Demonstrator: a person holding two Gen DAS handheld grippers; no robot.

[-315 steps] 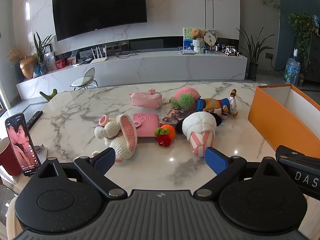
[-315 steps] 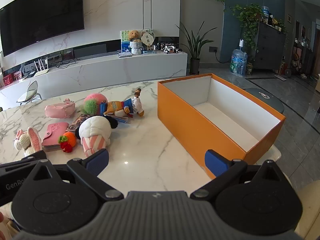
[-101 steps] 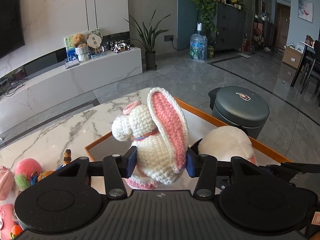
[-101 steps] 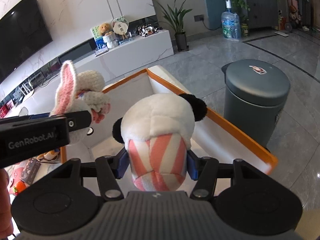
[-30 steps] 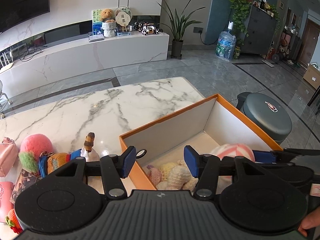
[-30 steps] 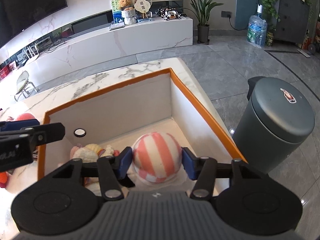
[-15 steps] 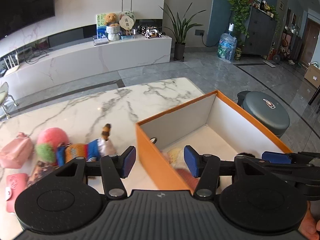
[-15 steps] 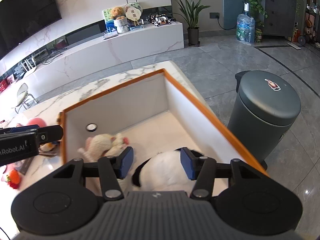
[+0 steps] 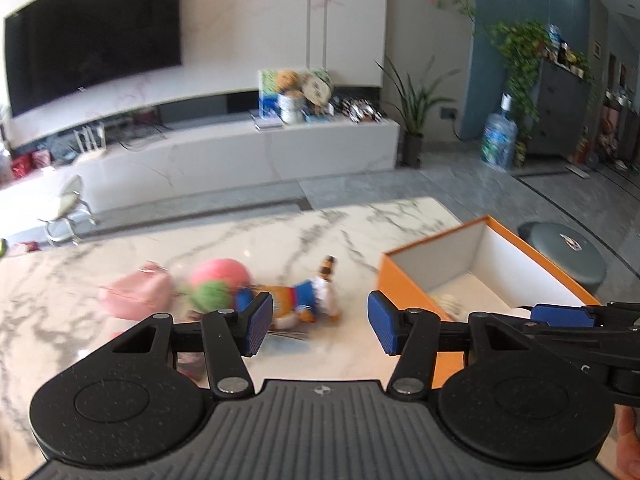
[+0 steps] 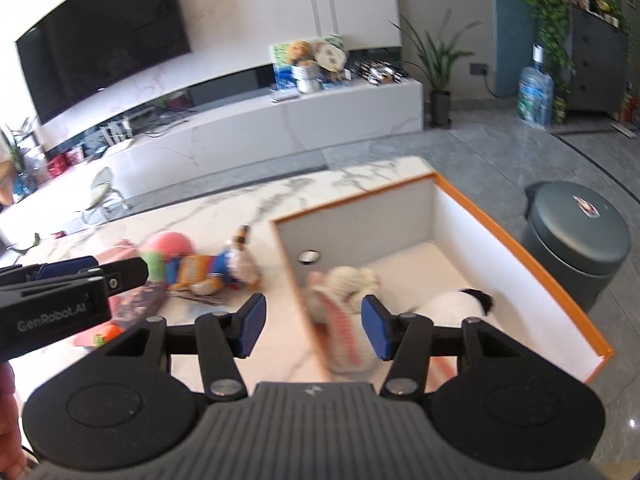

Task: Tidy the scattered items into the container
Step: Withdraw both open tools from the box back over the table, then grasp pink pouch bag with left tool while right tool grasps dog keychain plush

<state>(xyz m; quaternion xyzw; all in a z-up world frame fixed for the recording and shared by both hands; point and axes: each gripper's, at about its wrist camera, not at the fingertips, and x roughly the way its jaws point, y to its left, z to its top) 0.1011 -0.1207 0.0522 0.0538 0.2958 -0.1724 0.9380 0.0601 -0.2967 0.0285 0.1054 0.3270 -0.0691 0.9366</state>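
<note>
Both grippers have swung away from the box since the frames a moment ago, and the view now pans back toward the toys left on the marble, blurred by that motion. Nearest, the left gripper [image 9: 320, 322] has its jaws released and empty, hovering above the tabletop [image 9: 280, 240] just near of the doll in blue and orange [image 9: 298, 300]. The right gripper [image 10: 312, 328] is likewise spread with nothing between its pads, straddling the near left wall of the orange box [image 10: 520, 240] (its left pad over marble, its right pad over the interior).

Inside that box lie the crochet bunny [image 10: 344, 304] and, to its right, the white plush with black ears [image 10: 460, 304], so two items look stowed. Farther left on the tabletop sit the pink-and-green pompom [image 9: 216, 284] touching the doll, and the pink pouch [image 9: 132, 296] beyond it; a small orange-red piece [image 10: 106, 332] shows near the left edge of the right view.

To do the next pick well, I would judge that the left jaws should come down squarely over the doll's torso, clear of the pompom beside it, while the right lifts clear of the box wall before travelling left
</note>
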